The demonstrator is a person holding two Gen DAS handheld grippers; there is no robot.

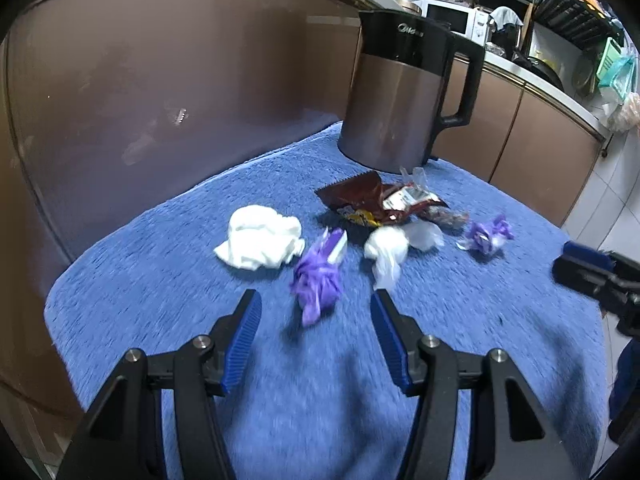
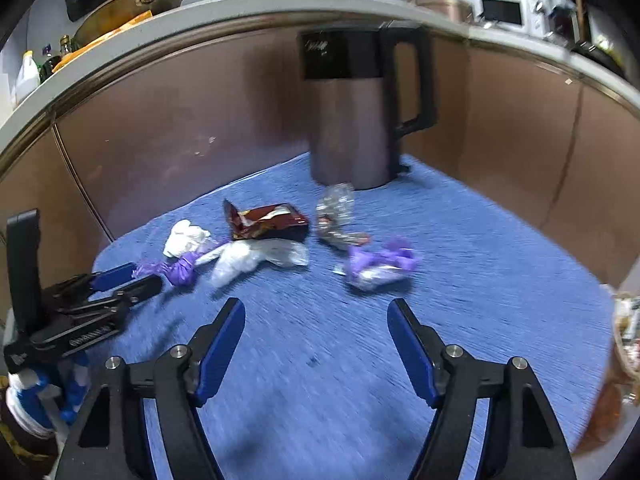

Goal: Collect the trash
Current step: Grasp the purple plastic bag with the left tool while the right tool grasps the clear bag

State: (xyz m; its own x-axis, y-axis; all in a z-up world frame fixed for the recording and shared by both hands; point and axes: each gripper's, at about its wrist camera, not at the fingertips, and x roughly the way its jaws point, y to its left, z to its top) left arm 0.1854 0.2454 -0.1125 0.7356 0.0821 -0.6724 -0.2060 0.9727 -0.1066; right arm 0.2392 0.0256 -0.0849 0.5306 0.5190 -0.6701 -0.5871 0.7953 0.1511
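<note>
Trash lies on a blue towel [image 1: 160, 264]: a crumpled white tissue [image 1: 260, 242], a purple wrapper [image 1: 318, 276], a clear white plastic bag [image 1: 386, 246], a red-brown snack packet [image 1: 368, 196] and a second purple wrapper [image 1: 486, 236]. My left gripper [image 1: 316, 300] is open, with the first purple wrapper just ahead between its fingers. My right gripper [image 2: 316, 306] is open and empty, a little short of the second purple wrapper [image 2: 378, 264]. In the right wrist view the left gripper [image 2: 132, 278] shows at the left, by the first purple wrapper [image 2: 180, 270].
A grey and black kettle [image 1: 400, 92] stands at the back of the towel, also in the right wrist view [image 2: 356, 112]. Brown cabinet doors [image 1: 160, 80] rise behind. A crumpled clear wrapper [image 2: 336, 206] lies before the kettle. A basket [image 2: 626, 344] shows at the right edge.
</note>
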